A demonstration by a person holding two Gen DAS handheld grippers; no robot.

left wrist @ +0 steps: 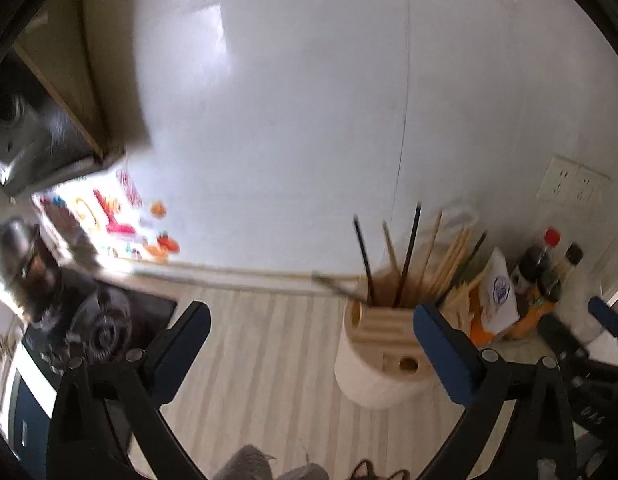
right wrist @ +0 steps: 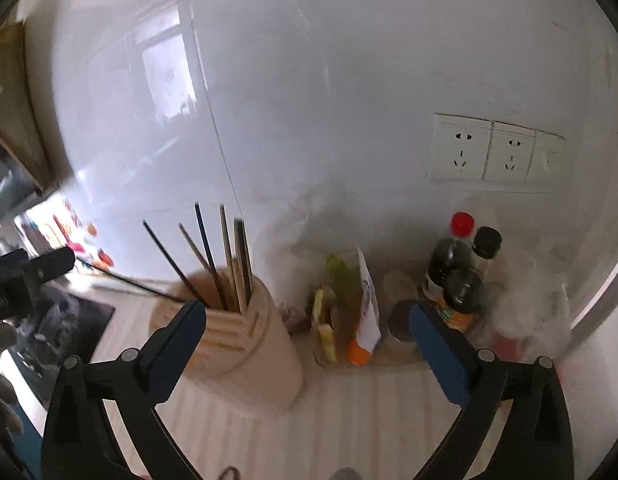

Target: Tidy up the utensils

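left wrist cam: sits above the striped counter [left wrist: 269, 340], faces the white wall; utensil holder [left wrist: 379, 360] close, at 5 o'clock of centre.
right wrist cam: same heading, further right; holder [right wrist: 245, 344] close at 7 o'clock.
shared: holder, sauce bottles [left wrist: 539, 268] [right wrist: 455, 260], wall sockets [left wrist: 571, 180] [right wrist: 483, 148].

A home kitchen: dark sauce bottles [right wrist: 449, 264] against the white tiled wall [right wrist: 349, 80], black gas stove [left wrist: 105, 324] set in the pale striped counter [left wrist: 269, 360].
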